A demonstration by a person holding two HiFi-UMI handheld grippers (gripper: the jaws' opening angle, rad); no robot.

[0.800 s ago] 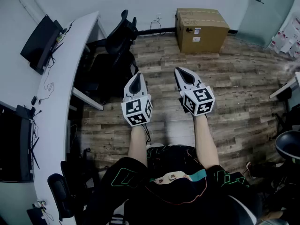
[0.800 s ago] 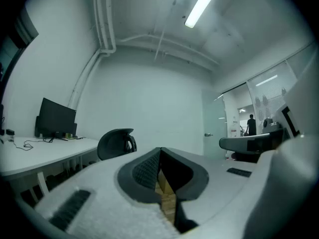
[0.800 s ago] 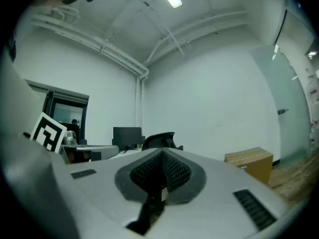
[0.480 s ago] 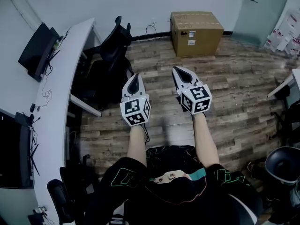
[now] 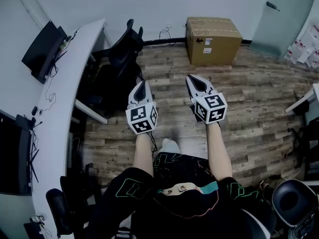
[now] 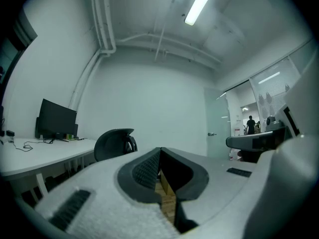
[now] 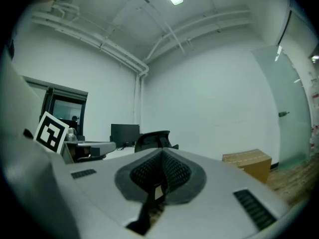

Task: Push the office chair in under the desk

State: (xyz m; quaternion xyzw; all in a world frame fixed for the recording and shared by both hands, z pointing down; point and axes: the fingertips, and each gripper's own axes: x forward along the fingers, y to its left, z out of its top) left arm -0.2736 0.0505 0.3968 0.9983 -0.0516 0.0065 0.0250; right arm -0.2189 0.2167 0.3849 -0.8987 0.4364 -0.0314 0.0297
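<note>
Fingers (image 6: pixel 144 171): closed, empty, on my left gripper (image 5: pixel 141 87) and right gripper (image 5: pixel 196 82). Chair (image 5: pixel 119 59): ahead-left, apart from me, backrest (image 5: pixel 128 36) standing out from table (image 5: pixel 60 103). Method, I judge: step closer, press both fingers on backrest evenly, push straight, no swivel.

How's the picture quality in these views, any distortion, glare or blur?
Head view: sharp, evenly lit, wide lens bows the desk edge. Left gripper view: fisheye, dark corners, ceiling light blown out. Right gripper view: same dark corners, foreground soft.
</note>
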